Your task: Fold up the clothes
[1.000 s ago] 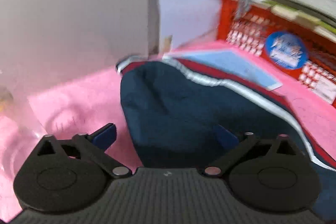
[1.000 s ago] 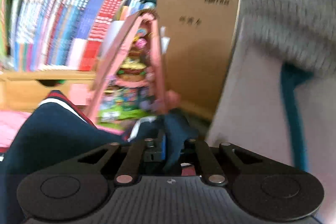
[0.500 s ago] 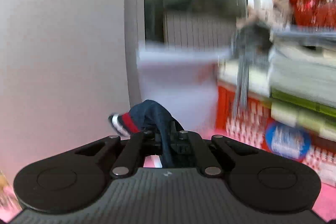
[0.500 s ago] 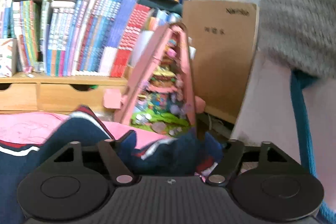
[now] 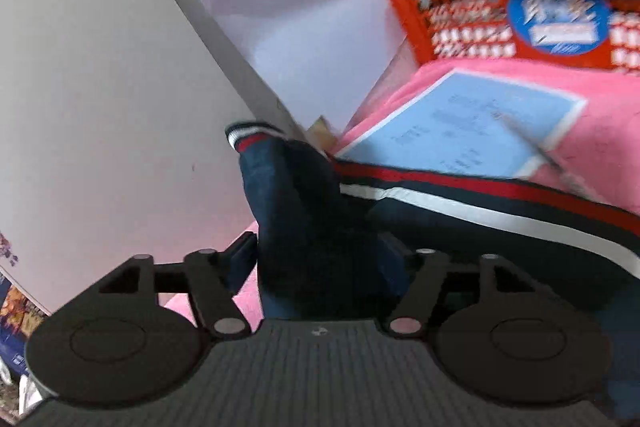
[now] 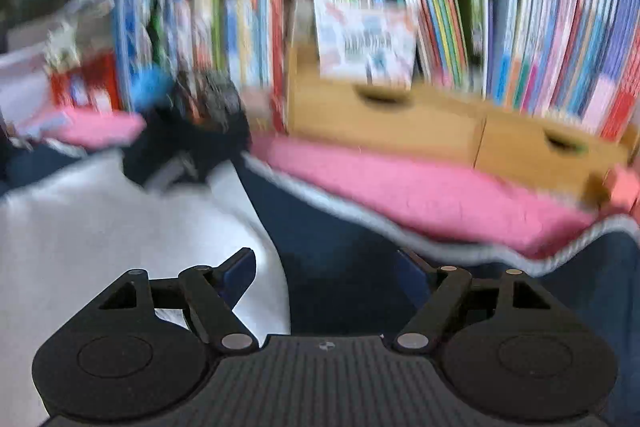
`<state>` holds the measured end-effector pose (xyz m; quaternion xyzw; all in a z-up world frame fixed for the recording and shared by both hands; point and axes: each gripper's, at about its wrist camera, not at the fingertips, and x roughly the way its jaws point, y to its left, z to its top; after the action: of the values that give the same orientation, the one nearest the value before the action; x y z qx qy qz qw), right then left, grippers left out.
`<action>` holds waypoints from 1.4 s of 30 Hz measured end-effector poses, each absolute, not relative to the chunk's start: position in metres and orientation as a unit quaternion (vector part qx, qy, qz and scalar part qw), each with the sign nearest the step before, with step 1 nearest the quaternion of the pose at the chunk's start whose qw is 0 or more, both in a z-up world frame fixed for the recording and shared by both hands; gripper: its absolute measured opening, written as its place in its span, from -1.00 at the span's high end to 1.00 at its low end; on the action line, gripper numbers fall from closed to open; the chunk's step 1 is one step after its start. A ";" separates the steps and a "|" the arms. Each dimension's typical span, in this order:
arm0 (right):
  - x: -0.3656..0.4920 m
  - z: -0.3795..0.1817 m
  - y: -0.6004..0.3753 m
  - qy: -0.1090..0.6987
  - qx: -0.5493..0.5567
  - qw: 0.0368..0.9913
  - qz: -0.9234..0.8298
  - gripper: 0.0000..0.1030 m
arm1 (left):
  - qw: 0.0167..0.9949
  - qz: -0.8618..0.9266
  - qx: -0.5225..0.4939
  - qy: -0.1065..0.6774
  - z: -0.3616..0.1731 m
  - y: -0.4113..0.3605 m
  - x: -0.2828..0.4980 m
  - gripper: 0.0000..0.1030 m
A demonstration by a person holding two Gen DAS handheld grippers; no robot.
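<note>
Navy jacket (image 5: 460, 223) with red-and-white trim lies on the pink desk cover (image 5: 600, 115), one bunched fold rising between the left gripper (image 5: 320, 259) jaws, which are opening to let it drop. Right gripper (image 6: 324, 267) hovers released over the navy cloth, free to take a new edge.

- One navy garment (image 5: 304, 227) with red and white stripes, lower centre of the left wrist view.
- One light-blue sheet (image 5: 464, 127), right of centre.
- One red crate (image 5: 472, 23), upper right.
- One pink cover (image 6: 400, 187), centre right of the right wrist view.
- Two wooden drawers (image 6: 384, 123), centre right.
- Many upright books (image 6: 440, 7), too blurred to count, upper half.
</note>
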<state>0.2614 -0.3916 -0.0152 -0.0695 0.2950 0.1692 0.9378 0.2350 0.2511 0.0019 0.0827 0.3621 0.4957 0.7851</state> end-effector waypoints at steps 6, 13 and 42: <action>0.273 -0.019 -0.513 0.309 0.083 0.947 -0.032 -0.24 | 0.825 0.438 0.069 0.351 0.026 0.219 0.211 -0.37; 0.205 0.011 -0.574 0.206 0.099 0.967 -0.108 -0.96 | 0.856 0.397 0.043 0.327 0.034 0.175 0.181 -0.42; 0.168 0.026 -0.540 0.242 -0.006 0.952 -0.187 -0.99 | 0.938 0.138 0.076 0.309 0.019 0.042 0.157 -0.63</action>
<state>0.1681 -0.5399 0.0258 -0.0058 0.2419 -0.1871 0.9521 0.1572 0.0417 0.0189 0.0760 0.3085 0.1377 0.9381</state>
